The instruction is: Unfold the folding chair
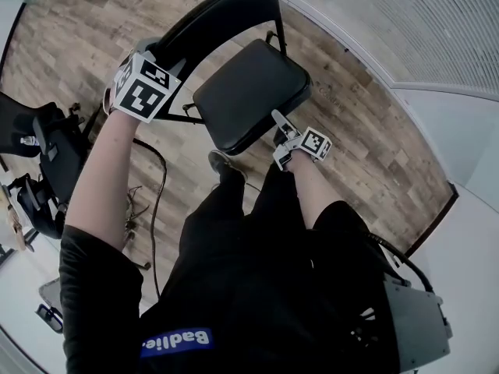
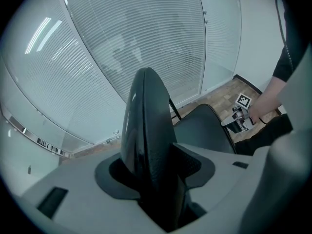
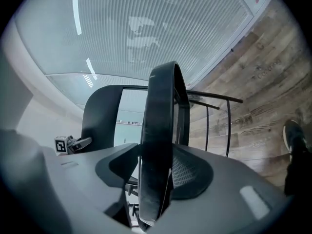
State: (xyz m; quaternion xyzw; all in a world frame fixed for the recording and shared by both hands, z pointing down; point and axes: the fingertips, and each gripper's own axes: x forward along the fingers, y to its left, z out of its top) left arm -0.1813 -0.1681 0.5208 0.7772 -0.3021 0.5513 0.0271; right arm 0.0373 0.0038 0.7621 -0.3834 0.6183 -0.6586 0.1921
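**Head view: seat nearly down, backrest held fast**

We have the folding chair standing on the wood floor right in front of us, near the wall of blinds. Its seat is swung out and lies close to level. The left gripper is clamped on the top of the backrest. In the left gripper view the dark cushion fills the gap between the jaws, which stand fairly wide only because the backrest is thick. The right gripper sits at the seat's front edge. In the right gripper view that edge runs between the jaws, but they stand apart round it and a strip of one pad shows bare. We judge it loose rather than gripped.

To do this step well, we think the left grip should anchor the frame while the seat's front is pushed down until it meets its stop (a half-open seat can fold back up). Pressing with the jaw above the edge should serve as well as a pinch. The push needs to go straight down, since a sideways push would skate the legs across the floor. Our shoe is close beneath the seat's front, and a cable trails just left of the chair, so neither should end up under a leg.
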